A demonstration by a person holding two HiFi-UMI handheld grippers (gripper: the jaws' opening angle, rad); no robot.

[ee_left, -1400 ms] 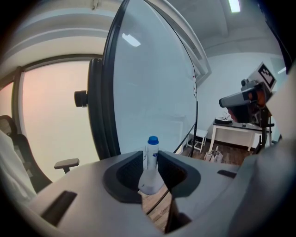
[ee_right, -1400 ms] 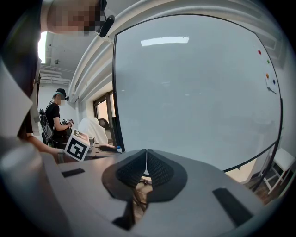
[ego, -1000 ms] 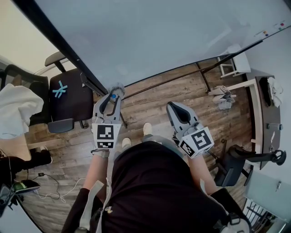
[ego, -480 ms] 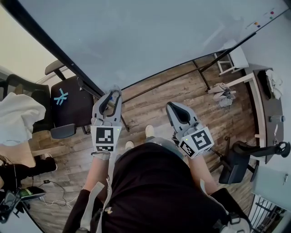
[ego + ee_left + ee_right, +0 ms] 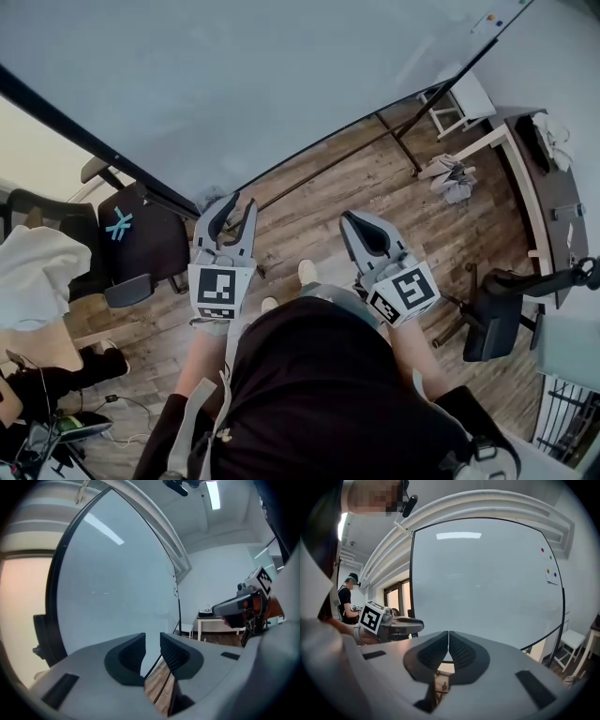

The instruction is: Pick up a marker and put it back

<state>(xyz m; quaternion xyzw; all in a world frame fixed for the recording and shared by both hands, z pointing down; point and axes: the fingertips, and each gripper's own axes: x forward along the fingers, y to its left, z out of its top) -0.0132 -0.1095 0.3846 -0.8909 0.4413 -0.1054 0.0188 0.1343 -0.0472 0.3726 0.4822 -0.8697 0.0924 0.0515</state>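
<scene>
My left gripper (image 5: 240, 202) is held up by the lower edge of the big whiteboard (image 5: 281, 75), near its black frame. Its jaws stand apart with nothing between them, and in the left gripper view (image 5: 152, 638) only board and floor show through the gap. My right gripper (image 5: 364, 220) hangs over the wooden floor, further from the board. In its own view (image 5: 448, 634) its jaws meet, empty. I can make out no marker in any view. Small coloured dots (image 5: 548, 563) sit near the board's top right corner.
A black office chair (image 5: 141, 246) and a white cloth (image 5: 37, 277) lie to my left. A white desk (image 5: 473, 150), a stool (image 5: 461, 94) and another black chair (image 5: 497, 319) are at the right. A person (image 5: 346, 597) stands far left in the right gripper view.
One second ago a blue-capped marker sat between my left gripper's jaws at the board's lower edge. Now those jaws are apart and empty. The right gripper has hardly moved.
</scene>
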